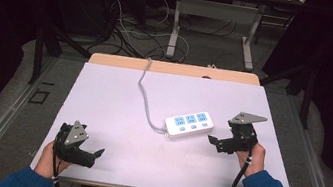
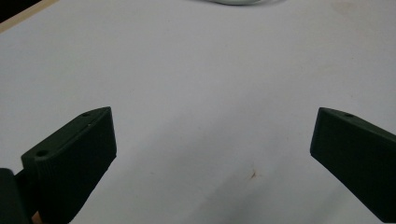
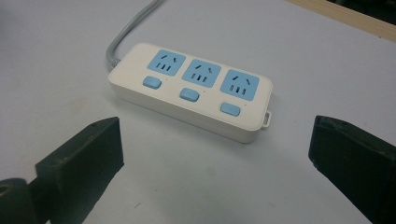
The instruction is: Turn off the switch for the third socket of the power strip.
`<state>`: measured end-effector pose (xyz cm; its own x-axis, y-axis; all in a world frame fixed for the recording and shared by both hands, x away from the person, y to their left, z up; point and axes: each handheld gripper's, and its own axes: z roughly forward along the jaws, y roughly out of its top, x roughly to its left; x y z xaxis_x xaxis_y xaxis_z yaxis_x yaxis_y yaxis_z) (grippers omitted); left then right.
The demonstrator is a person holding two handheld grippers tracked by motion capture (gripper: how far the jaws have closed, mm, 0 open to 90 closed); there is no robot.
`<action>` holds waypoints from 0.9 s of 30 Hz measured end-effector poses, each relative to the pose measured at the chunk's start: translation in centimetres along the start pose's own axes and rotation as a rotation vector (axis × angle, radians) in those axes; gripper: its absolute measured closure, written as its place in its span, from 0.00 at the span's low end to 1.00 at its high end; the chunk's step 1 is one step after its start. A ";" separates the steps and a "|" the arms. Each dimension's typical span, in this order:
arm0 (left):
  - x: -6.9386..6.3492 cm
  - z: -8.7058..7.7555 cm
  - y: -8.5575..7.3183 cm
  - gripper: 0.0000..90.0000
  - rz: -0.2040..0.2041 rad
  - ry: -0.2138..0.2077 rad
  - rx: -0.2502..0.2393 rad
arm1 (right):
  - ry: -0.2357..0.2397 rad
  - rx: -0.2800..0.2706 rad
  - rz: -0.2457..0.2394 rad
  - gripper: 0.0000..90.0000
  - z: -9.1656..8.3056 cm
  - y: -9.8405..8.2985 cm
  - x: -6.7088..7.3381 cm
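A white power strip (image 1: 190, 124) with three blue sockets and three blue switches lies right of centre on the white mat (image 1: 113, 100). Its grey cable (image 1: 144, 92) runs off over the far edge. My right gripper (image 1: 214, 144) hovers just right of the strip, open and holding nothing. In the right gripper view the strip (image 3: 196, 88) lies just beyond the wide-apart jaws of that gripper (image 3: 215, 125). My left gripper (image 1: 93, 157) is at the near left corner, open and empty, well away from the strip. In the left gripper view the left gripper (image 2: 213, 114) has bare mat between its jaws.
The mat covers a wooden table whose bare strip (image 1: 173, 68) shows at the far edge. Behind it stand another table's metal legs (image 1: 174, 29) among loose floor cables (image 1: 119, 25). A small brown stain (image 2: 253, 175) marks the mat near the left gripper.
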<state>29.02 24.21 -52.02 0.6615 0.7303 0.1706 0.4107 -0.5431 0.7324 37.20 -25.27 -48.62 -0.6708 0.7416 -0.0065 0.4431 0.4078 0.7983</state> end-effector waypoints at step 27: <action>0.0 0.0 0.0 0.00 -0.009 -0.003 -0.004 | -0.006 0.007 0.046 0.00 2.1 1.5 -1.9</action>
<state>29.04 24.17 -52.02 0.6599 0.7337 0.1618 0.4139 -0.5347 0.7367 40.41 -24.95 -48.65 -0.6460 0.7629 0.0260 0.4772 0.3771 0.7938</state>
